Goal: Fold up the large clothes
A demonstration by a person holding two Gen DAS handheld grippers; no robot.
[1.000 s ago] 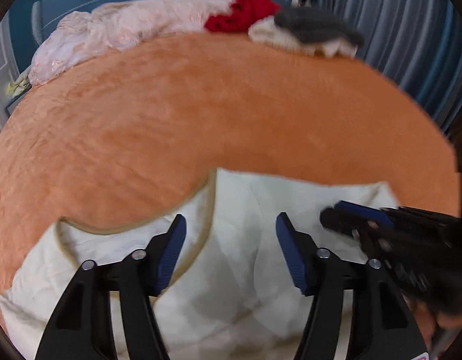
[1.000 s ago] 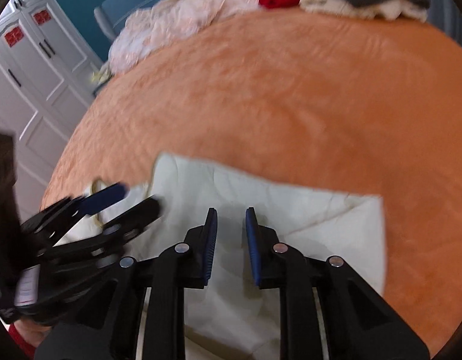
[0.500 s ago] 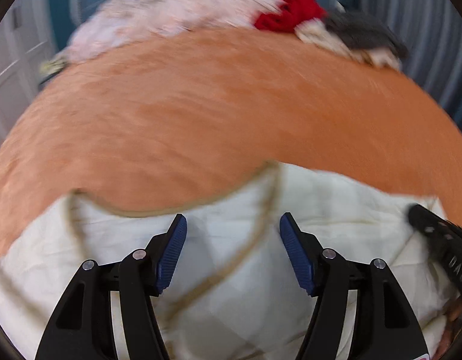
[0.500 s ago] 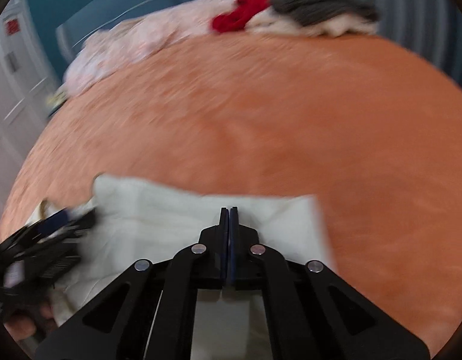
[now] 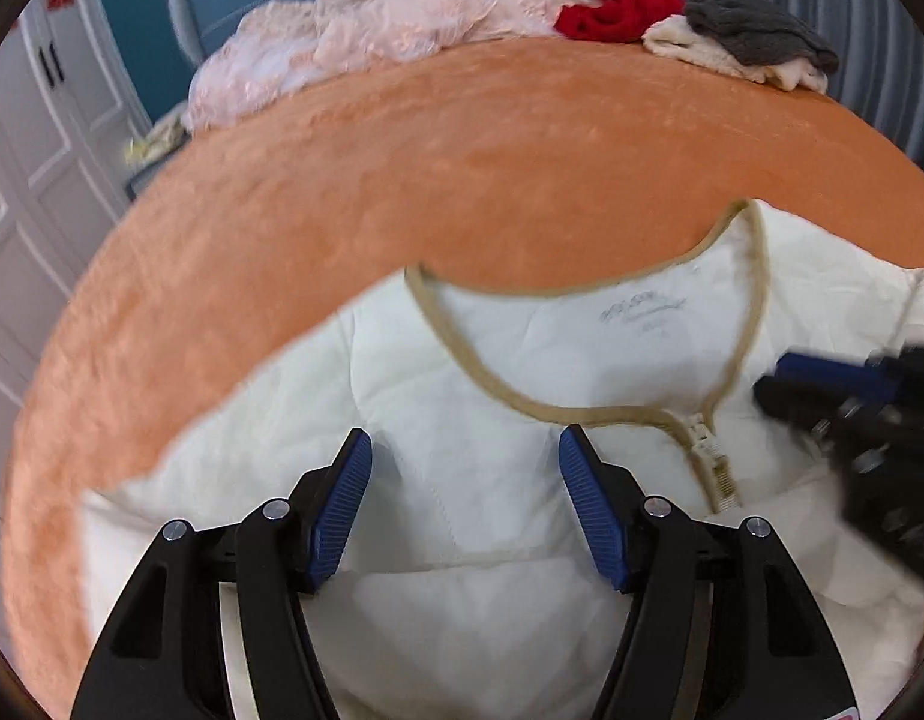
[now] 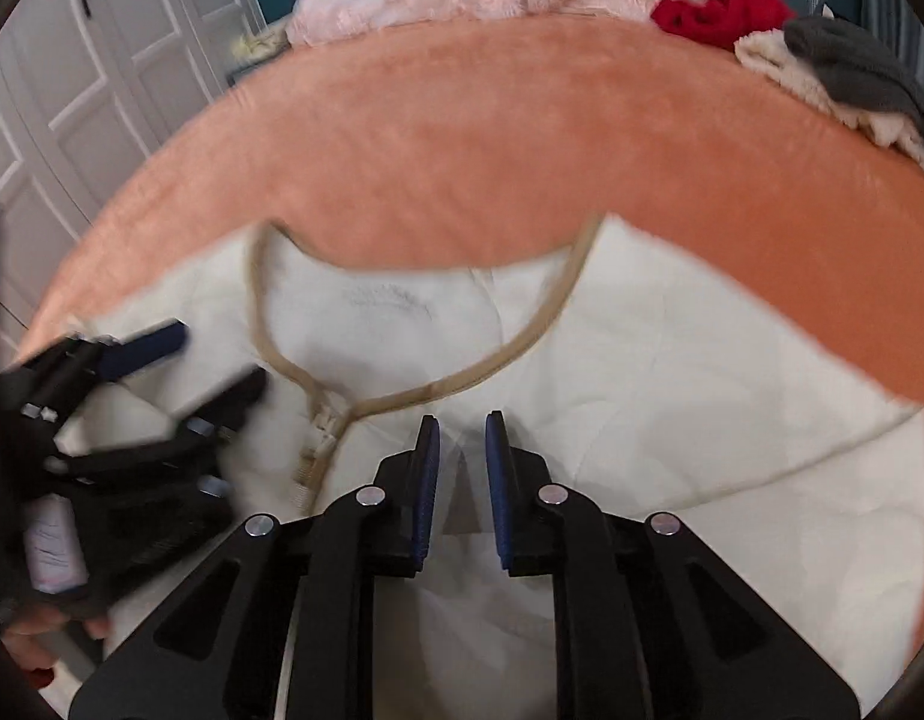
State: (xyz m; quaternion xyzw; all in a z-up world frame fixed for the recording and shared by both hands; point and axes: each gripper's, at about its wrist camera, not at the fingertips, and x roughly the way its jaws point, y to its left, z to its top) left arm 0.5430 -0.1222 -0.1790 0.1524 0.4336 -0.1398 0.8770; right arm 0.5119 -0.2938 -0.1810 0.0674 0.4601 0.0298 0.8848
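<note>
A cream quilted jacket [image 5: 522,420] with tan trim lies spread flat on an orange plush bed cover [image 5: 402,192], its collar opening toward the far side of the bed and its zipper [image 5: 711,462] closed below the neckline.

In the left wrist view, the left gripper [image 5: 465,504] hovers over the jacket's chest panel, just left of the zipper. Its 2 blue-padded fingers [image 5: 342,510] stand wide apart and have just been opening further. White fabric shows in the gap below them, but the pads do not press on it. The right gripper shows at the right edge of this view, blurred, over the jacket's other shoulder.

In the right wrist view, the right gripper [image 6: 462,480] points down at the jacket just right of the zipper, below the tan neckline. Its 2 fingers [image 6: 429,480] stand a narrow gap apart and have just been opening; nothing is pinched between them, though cloth lies under them. The left gripper appears blurred at the left edge, over the jacket's shoulder, with part of a person's hand [image 6: 36,636] behind it.

At the far edge of the bed lie a pale pink garment [image 5: 390,30], a red garment [image 5: 618,0], and a grey garment [image 5: 756,30] on a cream one. White cabinet doors [image 6: 102,60] stand to the left.
</note>
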